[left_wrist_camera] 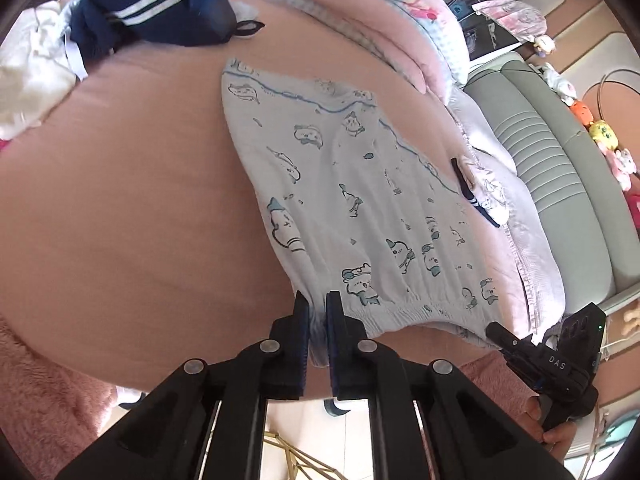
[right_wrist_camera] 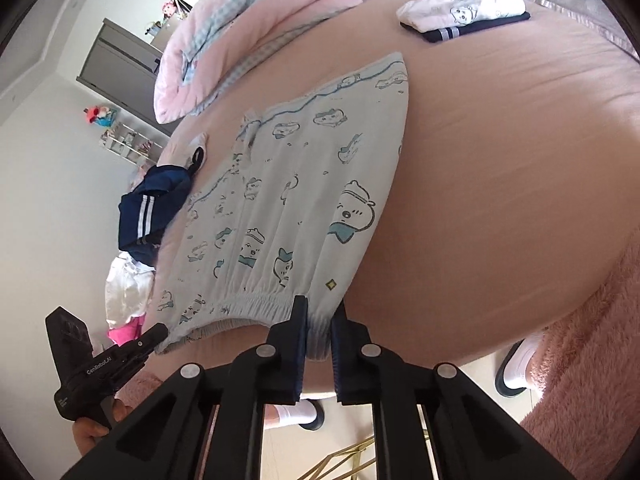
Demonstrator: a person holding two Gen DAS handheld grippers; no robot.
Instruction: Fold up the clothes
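Pale blue shorts with cartoon prints [left_wrist_camera: 352,184] lie spread on the pink bed, their elastic waistband nearest me. My left gripper [left_wrist_camera: 318,304] is shut on one end of that waistband, with cloth bunched between its pads. The right gripper [left_wrist_camera: 494,330] shows at the lower right of the left wrist view, pinching the waistband's other end. In the right wrist view the same shorts [right_wrist_camera: 304,184] stretch away, my right gripper [right_wrist_camera: 320,312] is shut on the waistband corner, and the left gripper [right_wrist_camera: 158,332] holds the far end. The waistband is lifted slightly off the bed [right_wrist_camera: 500,160].
A folded stack of clothes [right_wrist_camera: 460,8] sits at the far right of the bed. A navy striped garment [left_wrist_camera: 152,4] and white clothes [left_wrist_camera: 28,68] lie in a pile at the other side. A pink quilt [left_wrist_camera: 328,8] is heaped behind. A person's shoes [right_wrist_camera: 516,364] stand on the floor.
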